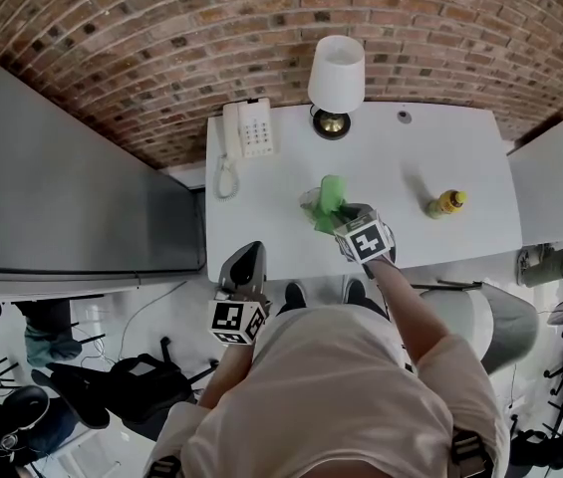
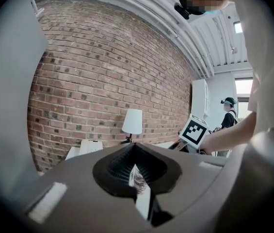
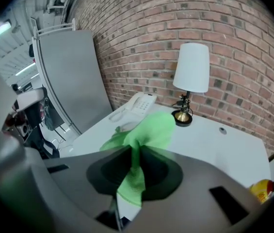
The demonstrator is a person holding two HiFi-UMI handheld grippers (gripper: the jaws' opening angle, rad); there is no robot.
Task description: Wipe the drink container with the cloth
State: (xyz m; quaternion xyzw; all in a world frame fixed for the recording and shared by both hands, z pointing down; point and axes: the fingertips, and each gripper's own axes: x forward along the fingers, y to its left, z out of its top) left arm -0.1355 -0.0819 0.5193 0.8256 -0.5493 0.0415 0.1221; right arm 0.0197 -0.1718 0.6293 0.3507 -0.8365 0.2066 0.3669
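A green cloth hangs bunched over the middle of the white table, with my right gripper shut on it. In the right gripper view the cloth rises from between the closed jaws of the right gripper. A small yellow drink bottle stands well to the right of the cloth, apart from it; it shows at the lower right edge as the bottle. My left gripper hovers at the table's front left edge with its jaws together, left gripper holding nothing that I can make out.
A white lamp and a white telephone stand at the back of the table by the brick wall. A grey panel lies left of the table. A chair sits at the right front. Another person stands far off.
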